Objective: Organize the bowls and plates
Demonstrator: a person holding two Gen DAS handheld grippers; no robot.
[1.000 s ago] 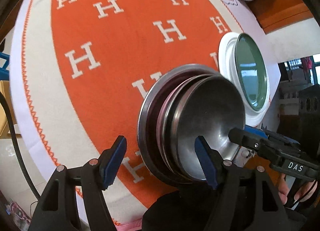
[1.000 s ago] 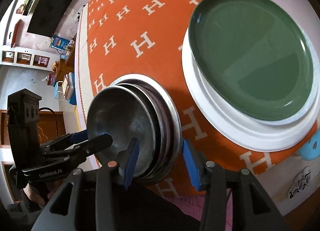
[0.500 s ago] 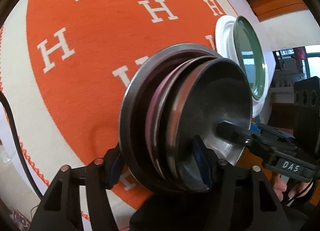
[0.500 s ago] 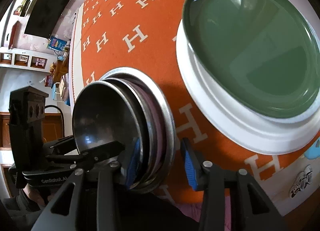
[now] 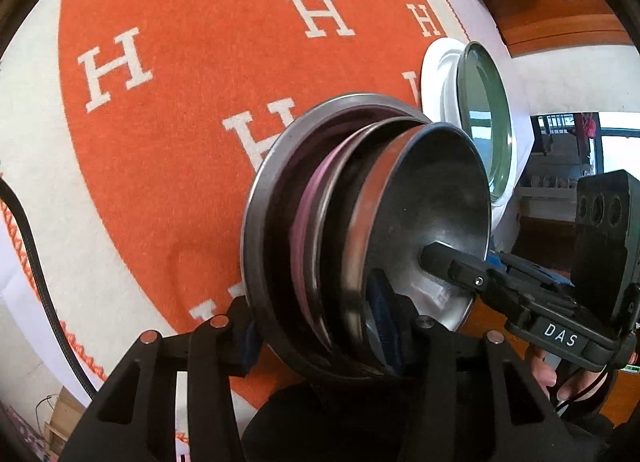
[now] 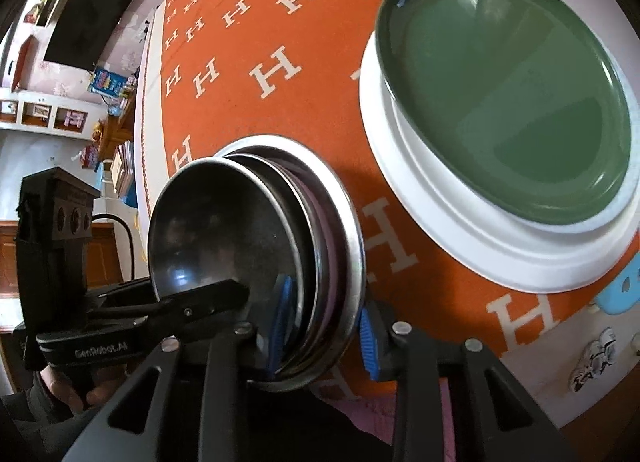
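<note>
Orange cloth [image 5: 168, 166] with white H letters covers the table. Nested metal bowls [image 5: 360, 230] sit at lower centre of both views. Left gripper [image 5: 316, 326] is closing, its blue pads straddling the stack's near rim; right gripper [image 6: 322, 326] is closing likewise across the rim. Firm contact cannot be confirmed. Green plate [image 6: 512, 94] rests on white plate [image 6: 440, 214], upper right.

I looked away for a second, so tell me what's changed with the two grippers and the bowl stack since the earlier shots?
Both grippers came in onto the nested metal bowl stack and their jaws are closing across its rims. The left gripper now straddles the near edge; the right gripper straddles the opposite edge. A firm clamp can't be confirmed. The green plate on the white plate and the orange cloth stayed put.
</note>
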